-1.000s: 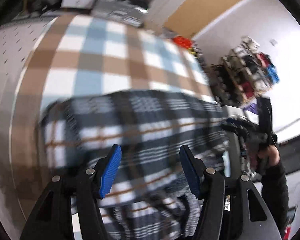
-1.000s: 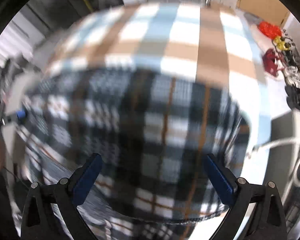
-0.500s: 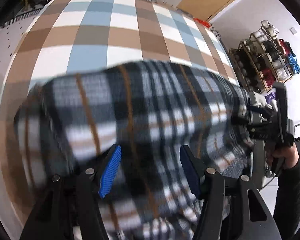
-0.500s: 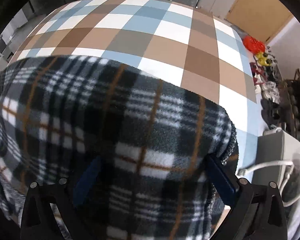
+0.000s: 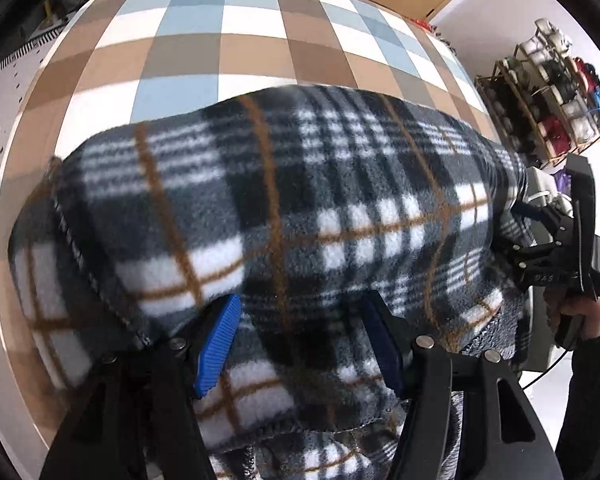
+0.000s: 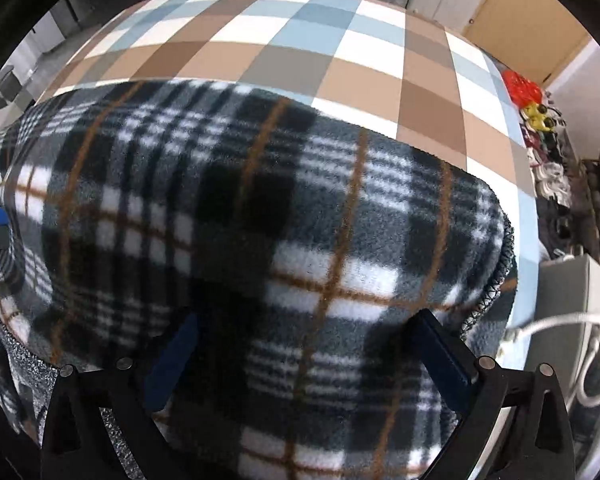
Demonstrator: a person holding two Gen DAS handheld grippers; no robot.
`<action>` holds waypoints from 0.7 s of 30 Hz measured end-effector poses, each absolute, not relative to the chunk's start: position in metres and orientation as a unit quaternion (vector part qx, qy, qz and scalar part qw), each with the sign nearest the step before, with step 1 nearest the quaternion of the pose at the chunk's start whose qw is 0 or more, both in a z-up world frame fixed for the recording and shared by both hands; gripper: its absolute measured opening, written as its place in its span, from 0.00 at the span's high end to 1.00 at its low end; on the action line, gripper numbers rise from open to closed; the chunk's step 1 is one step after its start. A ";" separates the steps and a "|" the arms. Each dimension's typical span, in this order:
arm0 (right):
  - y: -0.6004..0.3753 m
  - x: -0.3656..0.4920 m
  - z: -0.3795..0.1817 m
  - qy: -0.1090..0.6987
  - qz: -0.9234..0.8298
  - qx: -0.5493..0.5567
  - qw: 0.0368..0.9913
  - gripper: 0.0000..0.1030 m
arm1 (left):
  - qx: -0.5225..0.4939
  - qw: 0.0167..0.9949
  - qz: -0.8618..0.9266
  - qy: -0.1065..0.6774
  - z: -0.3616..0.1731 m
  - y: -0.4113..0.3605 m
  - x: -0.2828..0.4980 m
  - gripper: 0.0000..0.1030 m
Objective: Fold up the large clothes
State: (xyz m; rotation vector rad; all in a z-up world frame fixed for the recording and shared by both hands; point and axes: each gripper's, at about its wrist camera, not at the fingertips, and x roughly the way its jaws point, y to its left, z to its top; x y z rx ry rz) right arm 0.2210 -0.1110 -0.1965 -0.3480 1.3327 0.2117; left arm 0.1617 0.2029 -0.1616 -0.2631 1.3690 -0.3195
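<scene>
A black, white and grey plaid fleece point(image 5: 300, 200) with thin brown lines lies folded on the table's brown, blue and white checked cloth point(image 5: 220, 52). My left gripper point(image 5: 300, 300) points steeply down into it. Its jaws are opening, fleece bulges between them, and the ribbed blue pad point(image 5: 218, 344) shows bare. In the right wrist view the same fleece point(image 6: 260, 220) fills the middle. My right gripper point(image 6: 304, 320) stands wide with its fingertips sunk in the pile, near the stitched right edge point(image 6: 496, 288). A hand point(image 5: 580, 316) holds that gripper at the fleece's right end.
Bare checked cloth point(image 6: 300, 48) stretches beyond the fleece to the far table edge. A rack of coloured spools point(image 5: 552, 92) stands at the right. Red and yellow items point(image 6: 528, 92) lie on the floor. A grey box with a white cable point(image 6: 572, 320) sits close right.
Both grippers have come down onto the fleece. It now fills more of each view and covers their fingertips. The far fold edge sits further up in the frames.
</scene>
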 end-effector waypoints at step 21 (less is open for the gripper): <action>-0.088 0.147 -0.190 0.564 0.110 -0.142 0.806 0.00 | -0.089 0.788 -0.182 0.582 -0.154 0.200 0.084 0.44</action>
